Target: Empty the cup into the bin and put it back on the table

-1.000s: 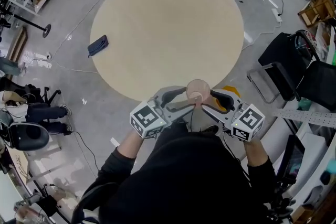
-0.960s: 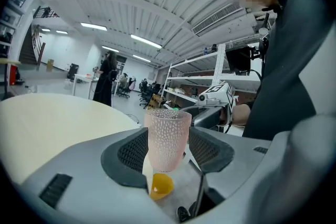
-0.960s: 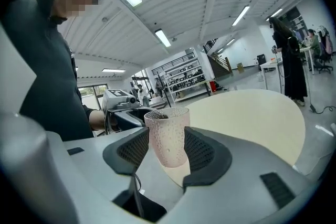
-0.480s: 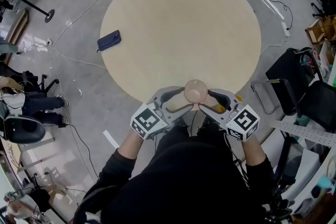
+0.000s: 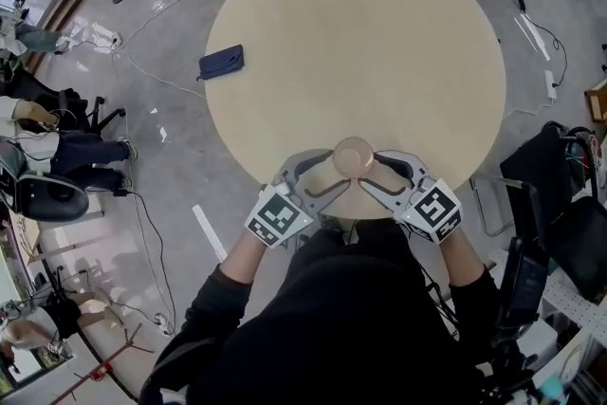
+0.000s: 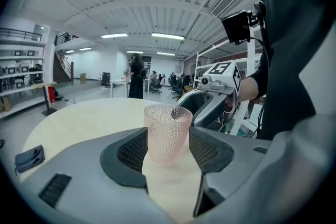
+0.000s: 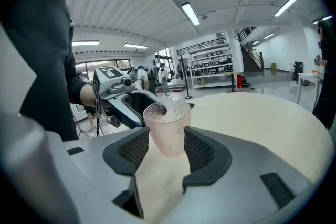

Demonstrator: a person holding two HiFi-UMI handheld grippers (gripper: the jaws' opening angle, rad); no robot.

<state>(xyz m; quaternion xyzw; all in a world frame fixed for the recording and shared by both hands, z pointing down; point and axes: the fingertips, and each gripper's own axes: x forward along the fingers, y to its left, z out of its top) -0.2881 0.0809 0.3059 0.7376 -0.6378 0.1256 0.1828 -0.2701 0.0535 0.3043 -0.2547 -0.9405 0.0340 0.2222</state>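
Observation:
A pink translucent dimpled cup [image 5: 354, 156] stands upright over the near edge of the round beige table [image 5: 360, 33]. Nothing shows inside it. My left gripper [image 5: 327, 174] comes at it from the left and my right gripper [image 5: 382, 174] from the right, and their tips meet round it. In the left gripper view the cup [image 6: 167, 134] fills the gap between the ribbed pads [image 6: 131, 152]. The right gripper view shows the cup [image 7: 168, 128] pressed between its pads [image 7: 202, 152] too. Its base is at or just above the tabletop; I cannot tell which.
A dark blue flat object [image 5: 221, 63] lies on the grey floor left of the table, with cables [image 5: 142, 62] near it. Black chairs [image 5: 560, 175] stand at the right. A seated person [image 5: 57, 156] and an office chair are at the far left.
The person has stepped toward the table. Cup and both grippers, earlier at the table's near rim, are now over the tabletop. The hold on the cup looks the same.

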